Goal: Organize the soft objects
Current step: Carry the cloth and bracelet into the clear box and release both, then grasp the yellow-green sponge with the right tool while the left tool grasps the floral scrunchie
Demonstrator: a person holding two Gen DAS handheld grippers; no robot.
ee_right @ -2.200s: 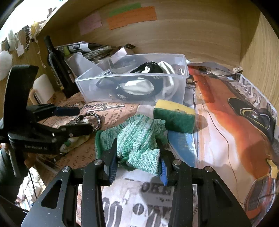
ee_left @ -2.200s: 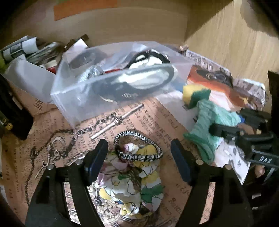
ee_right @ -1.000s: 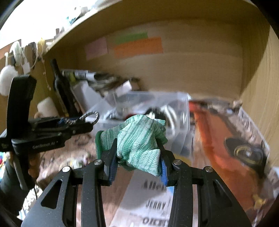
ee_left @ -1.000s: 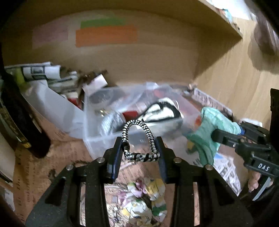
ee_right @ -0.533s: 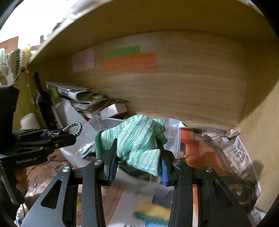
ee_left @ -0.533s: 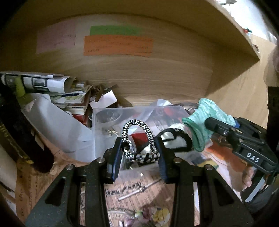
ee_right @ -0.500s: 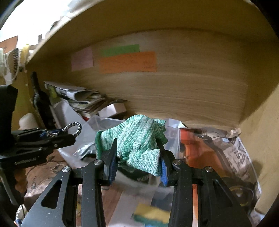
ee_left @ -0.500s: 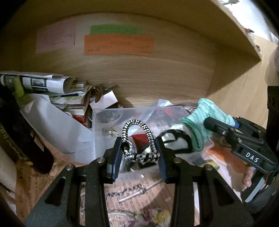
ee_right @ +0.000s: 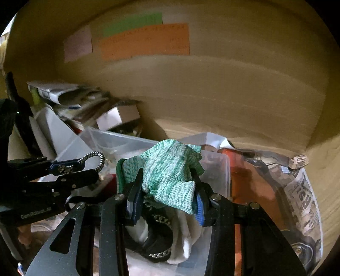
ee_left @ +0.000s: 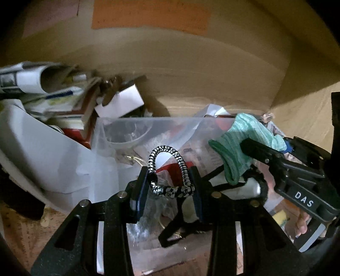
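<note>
Left gripper (ee_left: pixel 170 189) clamped on a black-and-white braided loop (ee_left: pixel 167 169); loop arches up between the fingers, its base pinched crosswise. Directly ahead and below the fingertips: clear plastic bin (ee_left: pixel 131 131), contents partly blurred, with red and black-and-white items visible inside. To the right, right gripper (ee_left: pixel 250 146) grips a green knit cloth (ee_left: pixel 240 146) over the bin's right end. Ahead-left: stack of papers and rolled newspaper (ee_left: pixel 31 80). Orange note (ee_left: pixel 148 14) on the wooden back wall.

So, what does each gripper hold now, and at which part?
The left gripper pinches the black-and-white hair tie at its lower part, loop standing up. The right gripper clamps the bunched green cloth around its lower middle.
</note>
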